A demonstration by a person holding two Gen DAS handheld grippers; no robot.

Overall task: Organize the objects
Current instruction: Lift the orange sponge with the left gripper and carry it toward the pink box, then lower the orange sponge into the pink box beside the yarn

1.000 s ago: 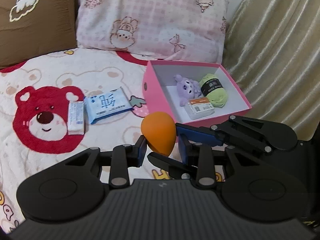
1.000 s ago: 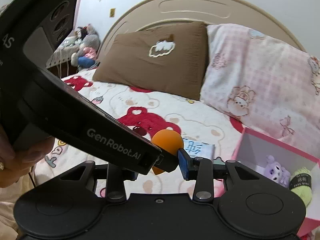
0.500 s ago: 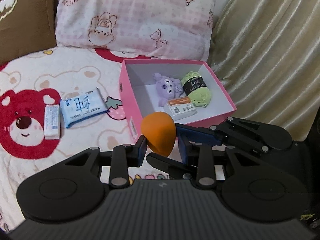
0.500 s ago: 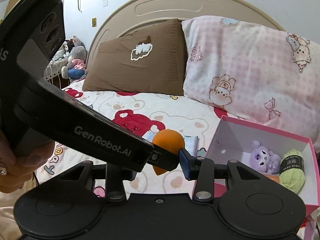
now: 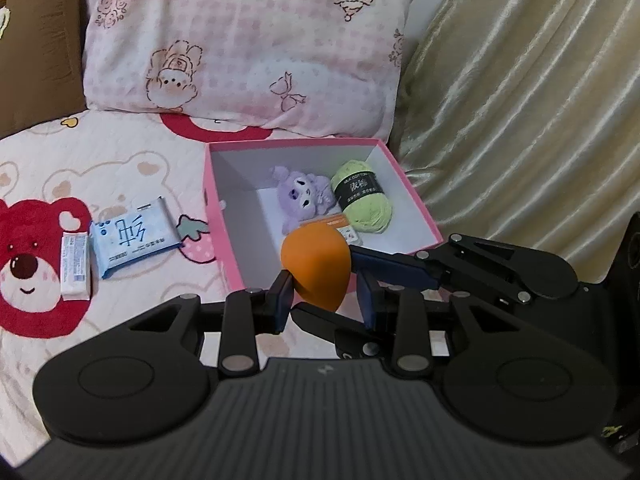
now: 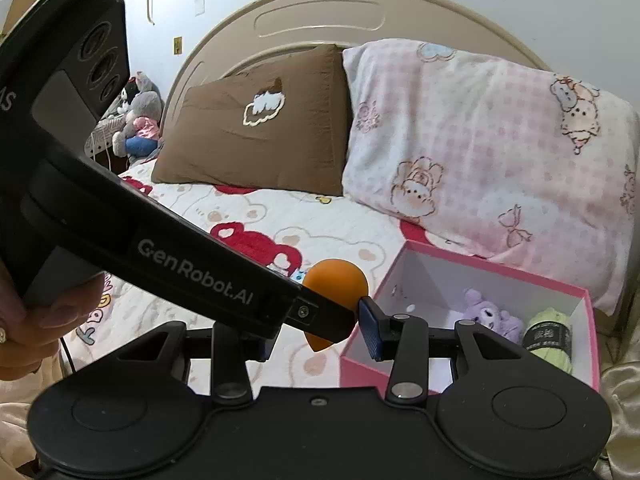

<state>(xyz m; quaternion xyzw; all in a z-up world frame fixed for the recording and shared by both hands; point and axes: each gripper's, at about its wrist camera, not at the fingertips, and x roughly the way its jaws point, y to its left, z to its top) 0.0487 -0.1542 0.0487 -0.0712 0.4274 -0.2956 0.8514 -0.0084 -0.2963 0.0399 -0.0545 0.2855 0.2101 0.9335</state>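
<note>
An orange egg-shaped sponge hangs over the near edge of the open pink box. My left gripper is shut on its narrow lower end. My right gripper comes in from the right. Its blue finger lies against the sponge's right side and its other finger sits under the tip. In the right wrist view the left gripper's body hides the right gripper's left finger, and the sponge shows just left of the box. The box holds a purple plush, green yarn and a small carton.
A blue tissue pack and a small white carton lie on the bear-print bedspread left of the box. A pink pillow and a brown pillow lean at the headboard. A beige curtain hangs right of the box. A hand grips the left gripper.
Both grippers moved right together with the sponge, from over the bedspread to over the box's near edge. The box and its contents now appear closer and more central.
</note>
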